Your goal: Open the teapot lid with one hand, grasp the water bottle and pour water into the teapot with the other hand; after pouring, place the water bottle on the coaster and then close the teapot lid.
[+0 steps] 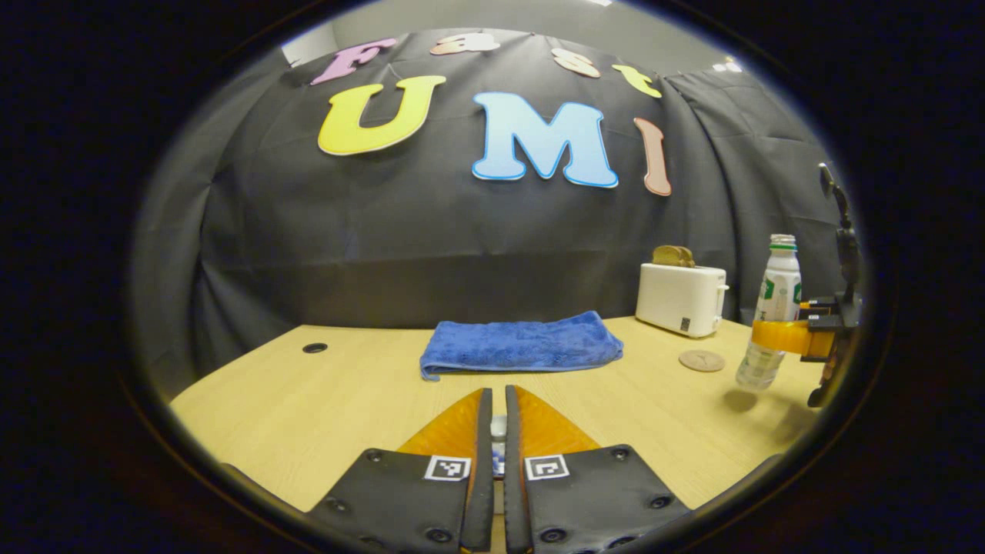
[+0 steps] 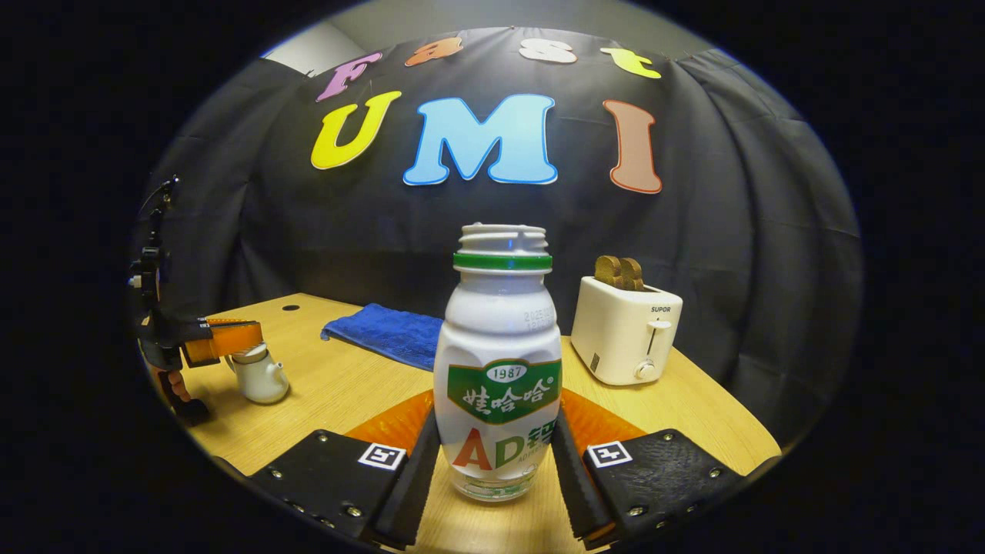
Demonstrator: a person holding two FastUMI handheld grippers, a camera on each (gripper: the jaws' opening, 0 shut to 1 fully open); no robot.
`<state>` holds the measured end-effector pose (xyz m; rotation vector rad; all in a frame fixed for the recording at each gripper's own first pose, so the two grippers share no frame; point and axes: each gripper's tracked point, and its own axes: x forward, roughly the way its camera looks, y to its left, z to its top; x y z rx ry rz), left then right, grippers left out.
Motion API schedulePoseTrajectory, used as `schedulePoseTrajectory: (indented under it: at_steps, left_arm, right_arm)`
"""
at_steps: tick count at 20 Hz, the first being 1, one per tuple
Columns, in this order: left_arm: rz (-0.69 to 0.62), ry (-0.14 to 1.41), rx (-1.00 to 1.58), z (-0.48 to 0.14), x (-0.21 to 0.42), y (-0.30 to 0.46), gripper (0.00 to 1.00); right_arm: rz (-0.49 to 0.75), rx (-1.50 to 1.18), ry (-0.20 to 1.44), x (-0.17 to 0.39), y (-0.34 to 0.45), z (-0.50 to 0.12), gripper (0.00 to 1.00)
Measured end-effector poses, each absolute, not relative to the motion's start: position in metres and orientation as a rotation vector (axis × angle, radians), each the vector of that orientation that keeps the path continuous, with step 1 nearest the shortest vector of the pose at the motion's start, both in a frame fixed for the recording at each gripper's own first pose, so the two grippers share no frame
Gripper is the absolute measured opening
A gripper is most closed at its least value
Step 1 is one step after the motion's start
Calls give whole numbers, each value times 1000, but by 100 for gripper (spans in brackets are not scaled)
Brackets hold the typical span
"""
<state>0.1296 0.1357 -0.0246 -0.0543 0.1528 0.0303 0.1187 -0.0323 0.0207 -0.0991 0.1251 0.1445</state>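
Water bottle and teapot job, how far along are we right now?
Done: the right claw is shut on the uncapped water bottle, upright and off the table. In hand: the left claw pinches the teapot lid; whether it has cleared the teapot is unclear. Left: pouring, setting the bottle on the bare coaster, closing the lid.
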Motion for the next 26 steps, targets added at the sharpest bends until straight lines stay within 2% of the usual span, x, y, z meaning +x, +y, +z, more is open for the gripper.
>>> schedulePoseTrajectory:
  at_steps: [4, 5, 6, 8, 10, 12, 13, 14, 18, 26]
  left_arm:
    - [34, 157, -60, -29, 129, 134, 16]
    - [34, 162, -55, -30, 130, 135, 12]
    - [29, 159, -60, -30, 131, 134, 21]
    - [42, 151, -58, -25, 128, 139, 24]
    - [63, 134, -48, -18, 124, 144, 36]
    - [67, 103, -67, -4, 115, 144, 59]
    - [84, 86, -72, 4, 107, 146, 65]
    - [87, 76, -81, 11, 99, 146, 77]
    - [75, 47, -152, 29, 66, 142, 99]
    - [89, 0, -101, 50, 41, 155, 99]
  right_arm:
    - [138, -105, 131, 120, -35, 18, 71]
    - [131, -103, 134, 121, -36, 18, 71]
    - [125, -95, 135, 122, -37, 18, 71]
    - [120, -72, 136, 125, -37, 18, 71]
    - [109, -62, 130, 128, -41, 19, 71]
    - [85, -61, 116, 138, -49, 24, 71]
    - [65, -59, 110, 144, -56, 28, 71]
    - [48, -52, 104, 151, -62, 31, 71]
    - [-9, -6, 87, 182, -82, 42, 71]
    - [-72, -5, 134, 248, -103, 19, 71]
